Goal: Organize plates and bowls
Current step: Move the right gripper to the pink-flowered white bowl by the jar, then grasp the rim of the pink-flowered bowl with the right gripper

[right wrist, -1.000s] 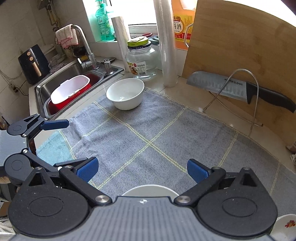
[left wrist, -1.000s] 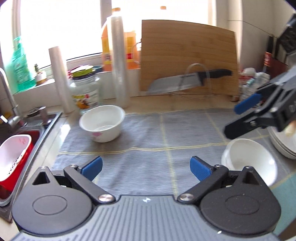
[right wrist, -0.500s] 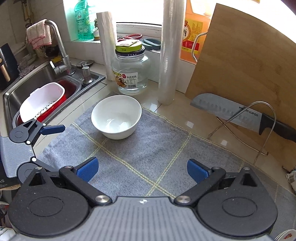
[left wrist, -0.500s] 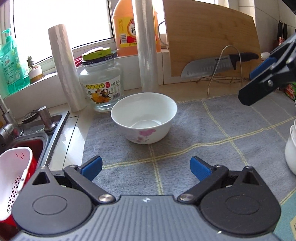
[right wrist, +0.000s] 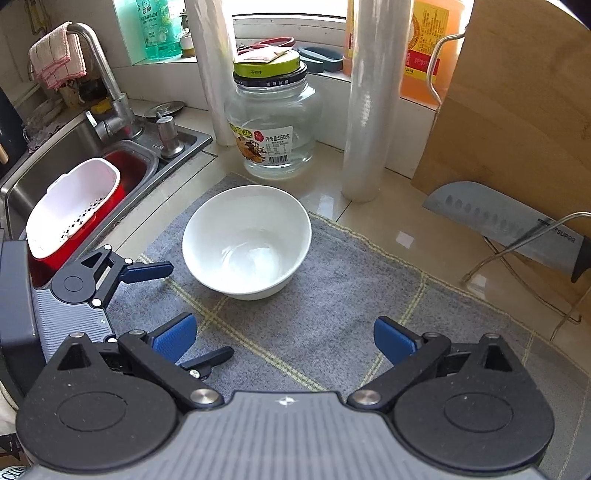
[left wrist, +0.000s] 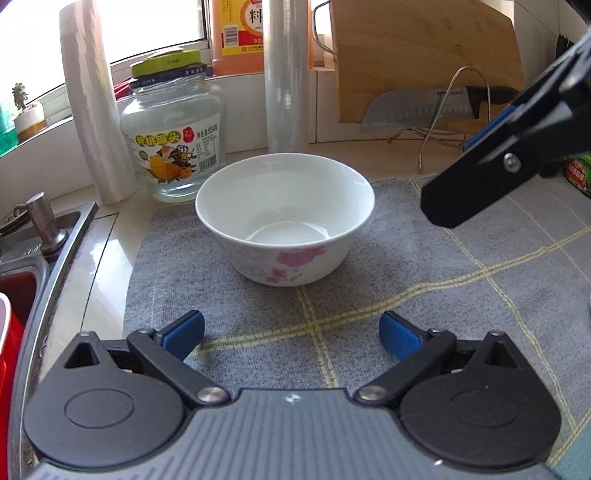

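Both grippers closer to bowl [left wrist: 284, 218] than a second ago | left gripper [left wrist: 291, 332] fingers spread wide, empty, short of bowl | right gripper [right wrist: 284, 334] fingers spread wide, empty, bowl ahead | bowl upright on grey cloth [left wrist: 424, 288] on counter, just before jar [left wrist: 175, 136], near sink [right wrist: 66, 162]

- The glass jar [right wrist: 272, 127], far on the worktop behind the bowl, carries a label with "950" printed beside Chinese characters and a barcode below.
- The jar's green lid [right wrist: 266, 63] bears small print too fine to read.
- The knife blade [right wrist: 508, 230], at the right, is marked "SUPOR".
- The orange bottle [left wrist: 236, 35], far by the window, shows a large Chinese character "料" above a barcode.
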`<action>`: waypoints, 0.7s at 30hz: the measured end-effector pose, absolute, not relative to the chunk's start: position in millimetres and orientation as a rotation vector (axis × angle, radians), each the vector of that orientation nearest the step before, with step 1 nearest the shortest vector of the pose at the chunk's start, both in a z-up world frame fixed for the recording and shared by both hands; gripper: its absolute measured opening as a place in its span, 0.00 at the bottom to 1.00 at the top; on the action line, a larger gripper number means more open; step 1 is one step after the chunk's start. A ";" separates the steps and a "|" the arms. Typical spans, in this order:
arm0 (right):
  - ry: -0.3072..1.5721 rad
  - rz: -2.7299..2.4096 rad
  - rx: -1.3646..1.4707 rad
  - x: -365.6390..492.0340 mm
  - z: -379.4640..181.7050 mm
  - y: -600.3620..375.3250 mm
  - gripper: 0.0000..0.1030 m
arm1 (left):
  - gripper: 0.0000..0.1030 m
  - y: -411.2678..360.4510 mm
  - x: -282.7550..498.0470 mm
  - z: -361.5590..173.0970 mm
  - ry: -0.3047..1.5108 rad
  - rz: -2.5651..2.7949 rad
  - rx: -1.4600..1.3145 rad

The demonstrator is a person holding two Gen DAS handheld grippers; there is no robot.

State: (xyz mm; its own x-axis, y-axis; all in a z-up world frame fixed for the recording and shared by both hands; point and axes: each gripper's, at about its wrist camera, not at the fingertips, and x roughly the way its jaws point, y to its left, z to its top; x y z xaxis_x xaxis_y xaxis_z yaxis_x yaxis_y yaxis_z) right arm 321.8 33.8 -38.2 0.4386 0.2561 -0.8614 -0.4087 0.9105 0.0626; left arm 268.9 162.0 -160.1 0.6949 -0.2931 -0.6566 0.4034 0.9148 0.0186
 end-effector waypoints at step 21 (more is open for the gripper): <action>1.096 0.530 -0.139 381.5 -69.3 58.3 1.00 | 0.99 159.1 294.5 -164.8 0.674 -0.424 0.152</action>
